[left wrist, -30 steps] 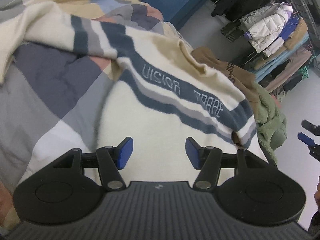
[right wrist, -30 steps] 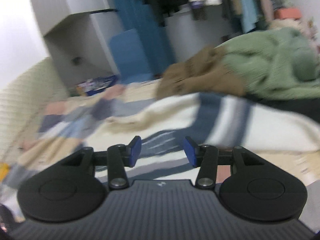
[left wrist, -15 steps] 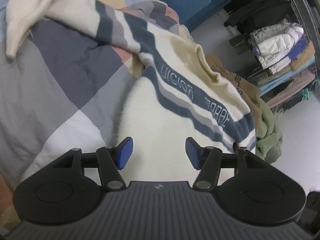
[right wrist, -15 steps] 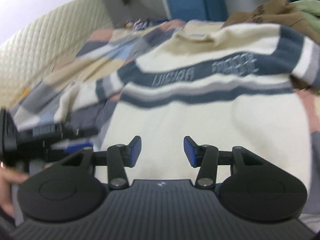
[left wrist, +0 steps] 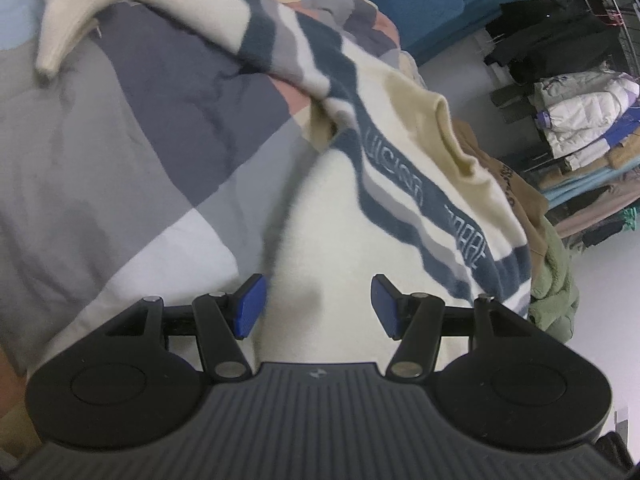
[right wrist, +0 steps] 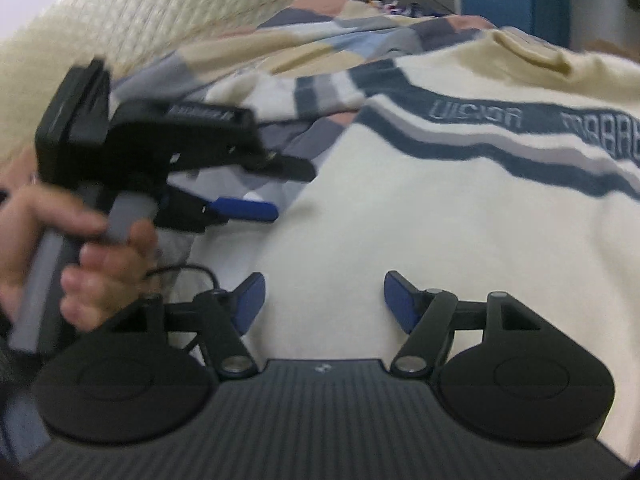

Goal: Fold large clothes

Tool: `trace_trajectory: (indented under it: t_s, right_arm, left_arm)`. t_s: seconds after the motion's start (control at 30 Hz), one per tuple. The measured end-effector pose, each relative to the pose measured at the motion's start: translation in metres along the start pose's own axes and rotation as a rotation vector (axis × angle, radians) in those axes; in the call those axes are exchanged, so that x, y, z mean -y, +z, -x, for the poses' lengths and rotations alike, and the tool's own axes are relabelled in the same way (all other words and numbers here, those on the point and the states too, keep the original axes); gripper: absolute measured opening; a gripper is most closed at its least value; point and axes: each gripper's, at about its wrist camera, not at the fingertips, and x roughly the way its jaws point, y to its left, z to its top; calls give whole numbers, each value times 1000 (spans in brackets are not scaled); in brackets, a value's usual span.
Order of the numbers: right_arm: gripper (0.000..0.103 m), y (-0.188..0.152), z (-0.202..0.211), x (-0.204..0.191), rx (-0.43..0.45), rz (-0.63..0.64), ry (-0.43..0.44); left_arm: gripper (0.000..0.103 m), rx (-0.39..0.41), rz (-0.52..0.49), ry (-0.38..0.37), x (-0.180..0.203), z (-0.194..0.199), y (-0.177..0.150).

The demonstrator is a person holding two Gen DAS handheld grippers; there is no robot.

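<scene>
Both grippers poised over the spread sweater, nothing gripped.

Lay flat on the checked bedspread (left wrist: 132, 168): cream sweater (left wrist: 360, 248) with navy chest stripes, hem toward the bed's near edge, 1 sleeve (left wrist: 80, 20) trailing toward the far side. Looked soft, thick and light, likely limp when lifted; best pinched at the hem corners or side seams. Left gripper (left wrist: 316, 304) with jaws apart over the fabric; right gripper (right wrist: 322, 300) with jaws opening, cloth beneath but unpinched. Heaped beyond the collar: brown garment (left wrist: 516, 196) and green garment (left wrist: 556, 280), crowding any fold toward them.
</scene>
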Motion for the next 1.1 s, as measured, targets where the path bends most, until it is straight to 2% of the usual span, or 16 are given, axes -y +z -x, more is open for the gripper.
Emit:
trace_trajectory:
  t_s: [0.13,0.17,0.2,0.23,0.27,0.33,0.6,0.77,0.9,0.97,1.03,1.1]
  right_arm:
    - [65,-9,-16,-12,-70,113,-78]
    - [54,-11,-18,-13,-75,117,-81]
    - [31,-12,-17,-12,-78,114,-83]
    - [20,-12,-16,-11,-81,107,-81]
    - [11,-10,-13,-9,-78,94,-87]
    - [4,-7,-8,1,-56,40,-101]
    - [2,-2,11,64,17,-289,-81]
    - [3,-8,9,72,13,-331,-80]
    - [4,-11,9,74,19,-343,-67]
    - [5,-11,11,75,22,-347,-63]
    - [6,-13,15,79,26,-361,-64]
    - [6,-17,20,85,34,-395,-68]
  left_arm:
    - [64,-18,8,-6,-2,-4,0]
    - [64,-23,13,-9,-3,-5,0]
    - [64,-26,17,-9,-4,-5,0]
    - [64,-27,18,-10,-4,-5,-1]
    - [64,-28,18,-11,-5,-5,-1]
    - [64,-29,17,-15,-4,-5,-1]
    - [65,-61,-15,-31,2,-10,-6]
    - [65,-76,-44,5,4,-14,-10]
    - [65,-112,-26,0,0,-18,-13]
    - [65,-133,-19,-51,1,-18,-12]
    - [65,-156,-11,-154,4,-18,-14]
    - [65,-161,-51,-239,14,-15,-16]
